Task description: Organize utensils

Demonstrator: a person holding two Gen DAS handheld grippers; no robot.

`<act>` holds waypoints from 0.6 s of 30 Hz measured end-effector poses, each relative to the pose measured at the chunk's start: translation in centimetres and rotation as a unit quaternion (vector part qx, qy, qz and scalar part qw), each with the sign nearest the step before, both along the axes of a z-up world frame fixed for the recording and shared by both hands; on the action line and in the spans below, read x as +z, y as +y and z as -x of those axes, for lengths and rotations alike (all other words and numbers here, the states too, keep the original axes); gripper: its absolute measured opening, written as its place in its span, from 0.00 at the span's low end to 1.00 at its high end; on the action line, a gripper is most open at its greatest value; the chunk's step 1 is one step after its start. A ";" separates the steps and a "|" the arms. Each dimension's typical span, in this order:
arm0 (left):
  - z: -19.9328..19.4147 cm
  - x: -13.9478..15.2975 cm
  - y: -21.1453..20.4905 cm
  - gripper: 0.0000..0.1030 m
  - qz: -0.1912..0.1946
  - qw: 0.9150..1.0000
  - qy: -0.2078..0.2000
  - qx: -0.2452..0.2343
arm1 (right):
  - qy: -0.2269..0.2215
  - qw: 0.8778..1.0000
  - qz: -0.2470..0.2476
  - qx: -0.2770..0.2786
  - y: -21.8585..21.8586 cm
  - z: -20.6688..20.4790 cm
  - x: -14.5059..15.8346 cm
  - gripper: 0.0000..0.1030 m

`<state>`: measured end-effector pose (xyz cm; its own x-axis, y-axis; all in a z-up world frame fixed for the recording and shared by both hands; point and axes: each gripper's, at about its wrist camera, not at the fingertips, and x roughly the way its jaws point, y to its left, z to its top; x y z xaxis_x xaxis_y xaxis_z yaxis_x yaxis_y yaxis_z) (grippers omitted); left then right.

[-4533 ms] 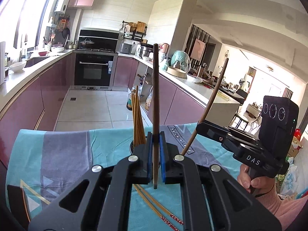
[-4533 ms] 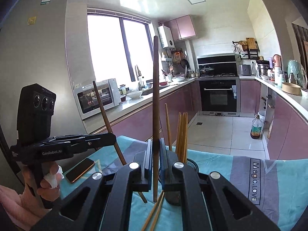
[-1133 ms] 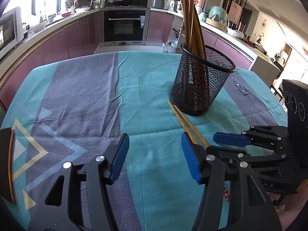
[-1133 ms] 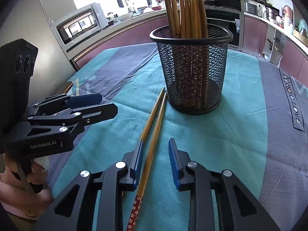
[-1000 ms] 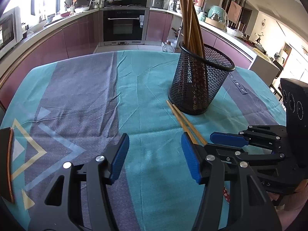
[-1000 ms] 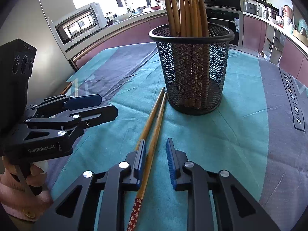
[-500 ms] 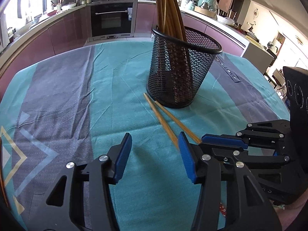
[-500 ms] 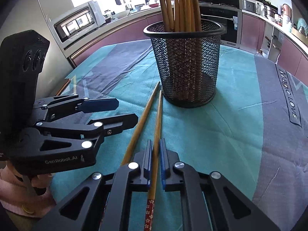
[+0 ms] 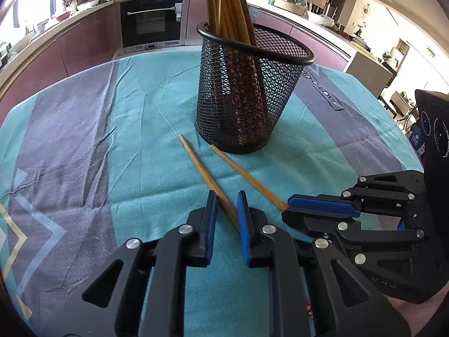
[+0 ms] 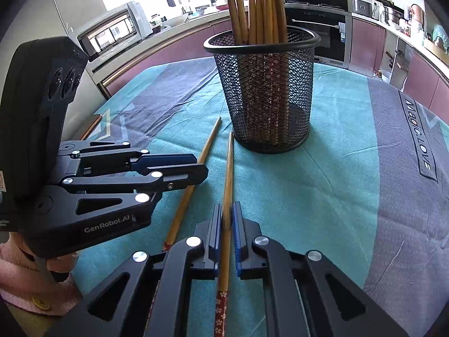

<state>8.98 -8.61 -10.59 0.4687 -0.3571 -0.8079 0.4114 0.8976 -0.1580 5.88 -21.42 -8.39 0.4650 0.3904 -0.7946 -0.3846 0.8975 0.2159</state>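
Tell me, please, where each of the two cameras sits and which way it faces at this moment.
Left wrist view: rides the left gripper, looking forward and down along its fingers, which straddle one chopstick on the teal tablecloth; the right gripper shows at right.
Right wrist view: rides the right gripper, shut on the other chopstick; the left gripper and the person's hand show at left.
Shared: both face the mesh cup of chopsticks, the two loose chopsticks and the oven behind.

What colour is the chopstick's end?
Red with small pale flowers on the chopstick; the right wrist view shows it.
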 end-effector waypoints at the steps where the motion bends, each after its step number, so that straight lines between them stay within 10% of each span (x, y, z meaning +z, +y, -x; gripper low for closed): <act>1: 0.1 0.0 0.0 0.14 0.000 1.000 0.000 -0.001 | -0.001 1.000 0.001 -0.001 0.2 -0.1 0.0 0.06; 18: 0.7 -0.2 1.0 0.11 -0.001 1.000 0.005 0.011 | -0.008 1.000 0.010 0.000 0.9 -0.5 -0.1 0.06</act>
